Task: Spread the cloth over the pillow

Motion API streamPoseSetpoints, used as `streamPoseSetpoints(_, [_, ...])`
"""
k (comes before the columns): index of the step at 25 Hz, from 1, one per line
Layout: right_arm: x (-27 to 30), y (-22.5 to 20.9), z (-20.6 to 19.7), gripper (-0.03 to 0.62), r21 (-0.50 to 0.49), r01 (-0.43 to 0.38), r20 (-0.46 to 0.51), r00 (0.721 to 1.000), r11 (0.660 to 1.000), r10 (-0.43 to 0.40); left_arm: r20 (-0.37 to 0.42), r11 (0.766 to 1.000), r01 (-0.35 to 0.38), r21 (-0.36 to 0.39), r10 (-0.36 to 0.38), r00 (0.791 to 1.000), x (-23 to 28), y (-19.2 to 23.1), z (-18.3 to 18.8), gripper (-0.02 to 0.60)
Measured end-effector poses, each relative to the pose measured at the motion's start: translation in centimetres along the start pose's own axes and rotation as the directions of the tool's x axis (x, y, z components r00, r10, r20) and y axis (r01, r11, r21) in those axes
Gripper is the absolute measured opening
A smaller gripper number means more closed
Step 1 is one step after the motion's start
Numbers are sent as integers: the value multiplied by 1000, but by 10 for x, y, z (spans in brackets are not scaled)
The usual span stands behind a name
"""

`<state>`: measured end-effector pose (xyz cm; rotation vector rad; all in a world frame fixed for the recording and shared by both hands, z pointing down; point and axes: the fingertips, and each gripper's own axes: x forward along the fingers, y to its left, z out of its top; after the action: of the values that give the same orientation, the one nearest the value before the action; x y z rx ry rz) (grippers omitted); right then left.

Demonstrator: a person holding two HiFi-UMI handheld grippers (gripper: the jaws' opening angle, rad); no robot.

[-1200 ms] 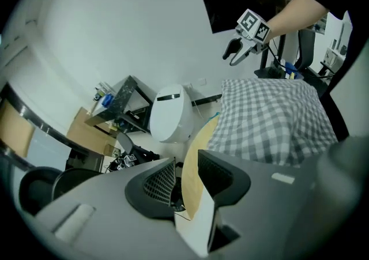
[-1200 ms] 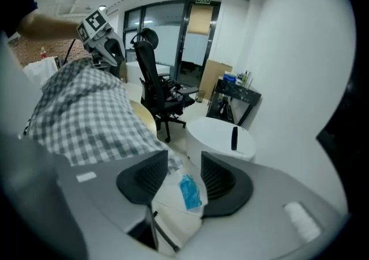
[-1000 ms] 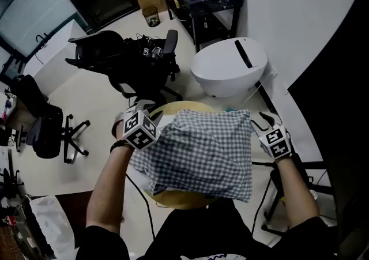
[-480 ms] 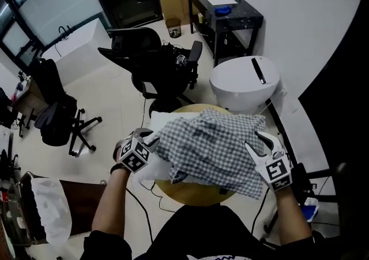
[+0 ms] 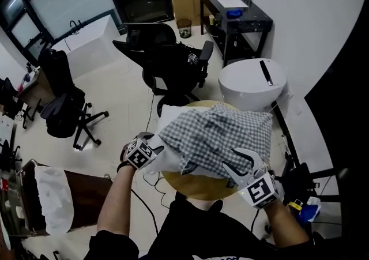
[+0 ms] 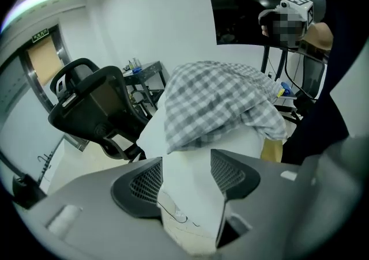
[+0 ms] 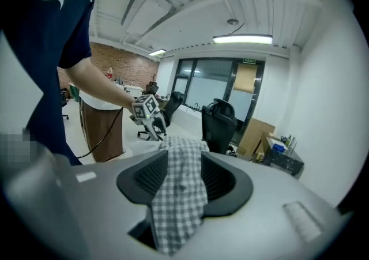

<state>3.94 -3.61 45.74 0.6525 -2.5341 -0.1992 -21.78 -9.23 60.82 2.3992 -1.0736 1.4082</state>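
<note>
1. Left gripper (image 6: pixel 187 169): jaws wide and just been opening. The corner of the white pillow (image 6: pixel 190 207) sits between them.
2. Right gripper (image 7: pixel 184 175): clamped on the checked cloth (image 7: pixel 179 195), which hides the inner pad faces.
3. Head view: left gripper at the pillow's 8 o'clock, right gripper at 5 o'clock.
4. Cloth lies bunched over the pillow. Only a white strip shows, from 8 to 11 o'clock.
5. Round table (image 5: pixel 196 185) mostly hidden. Wooden edge visible at 6 o'clock.
</note>
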Motion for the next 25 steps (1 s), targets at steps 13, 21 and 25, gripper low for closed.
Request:
streamPoseSetpoints(13, [72,61,34,192,26,90,-127,988,996,-86,133,946,183,268,-224,965,7,7,35,2])
streamPoseSetpoints(21, [74,43,26,192,78,172,-162,974,982,-158,346,845,33,534,-254,903,-61,-10,177,0])
streamPoseSetpoints(25, [54,19,16,192,177,226,-137,969,958,-204,394,783,1,622,-314,864,-77,-36,249,0])
